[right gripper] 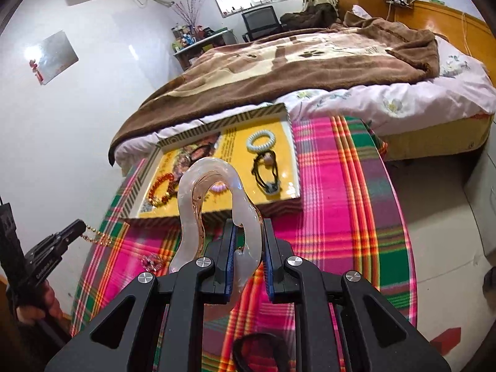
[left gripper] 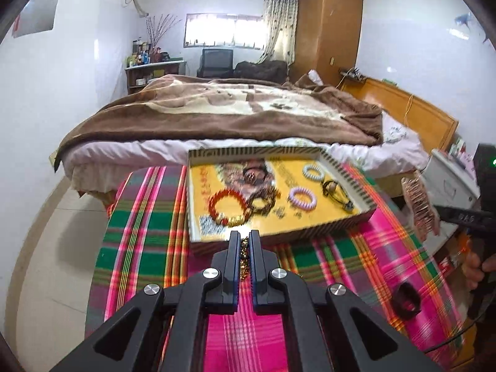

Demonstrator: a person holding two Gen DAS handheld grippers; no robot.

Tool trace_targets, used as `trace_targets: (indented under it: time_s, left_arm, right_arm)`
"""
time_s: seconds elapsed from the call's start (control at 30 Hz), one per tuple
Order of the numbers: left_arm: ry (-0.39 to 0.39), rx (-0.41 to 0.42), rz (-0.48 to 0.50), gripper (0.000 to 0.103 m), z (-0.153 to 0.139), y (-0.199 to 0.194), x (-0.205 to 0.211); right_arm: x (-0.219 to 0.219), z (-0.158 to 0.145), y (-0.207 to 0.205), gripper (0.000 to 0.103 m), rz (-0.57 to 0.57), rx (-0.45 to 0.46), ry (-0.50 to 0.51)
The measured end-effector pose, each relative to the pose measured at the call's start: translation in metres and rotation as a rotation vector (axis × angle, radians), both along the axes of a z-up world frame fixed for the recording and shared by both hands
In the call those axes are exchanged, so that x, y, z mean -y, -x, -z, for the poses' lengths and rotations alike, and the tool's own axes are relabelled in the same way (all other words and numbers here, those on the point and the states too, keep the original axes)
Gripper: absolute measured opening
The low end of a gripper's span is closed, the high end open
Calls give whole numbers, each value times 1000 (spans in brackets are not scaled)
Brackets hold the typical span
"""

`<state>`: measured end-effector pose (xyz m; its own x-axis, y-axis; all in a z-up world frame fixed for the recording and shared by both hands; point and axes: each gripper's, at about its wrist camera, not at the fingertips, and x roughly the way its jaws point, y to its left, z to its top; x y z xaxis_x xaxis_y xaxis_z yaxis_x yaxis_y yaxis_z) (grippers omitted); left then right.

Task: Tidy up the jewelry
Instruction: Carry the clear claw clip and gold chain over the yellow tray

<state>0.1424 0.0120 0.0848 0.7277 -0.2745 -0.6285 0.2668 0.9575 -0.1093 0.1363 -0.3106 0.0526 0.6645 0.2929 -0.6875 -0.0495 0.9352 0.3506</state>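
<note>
Holding our left hand-held gripper (left gripper: pixel 245 238) pinched on a gold bead chain (left gripper: pixel 245 249), we clamp a clear pinkish plastic hair claw (right gripper: pixel 217 204) in the right hand-held gripper (right gripper: pixel 248 226), both above the plaid-covered counter (right gripper: pixel 334 217) near the yellow tray (left gripper: pixel 359 214).

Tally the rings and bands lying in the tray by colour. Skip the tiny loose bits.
White coil: 1
Lilac coil: 1
Red-orange beads: 1
Brown beads: 1
Black cord tie: 1
Dark ring, far side: 1
Total: 6
</note>
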Motion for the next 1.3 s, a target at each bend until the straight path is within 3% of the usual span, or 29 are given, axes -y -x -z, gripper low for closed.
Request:
trace_targets:
  time_s: [0.63,0.77,1.0,1.3]
  left_arm:
    - [27,53,11,5,-35,-83,-4]
    - [58,26,29,5,-32,-109,-1]
    - [38,5,49,5,-21,-152,10]
    - [11,-71,49,5,16,-213,22]
  right_arm:
    - [-30,-17,-68,16,-55,-2,18]
    - [-37,-19,-90,16,-64,-5,33]
    - [-48,-11,-134,16,-69,-42,68]
    - [-59,15,-191,16,-73,-114,123]
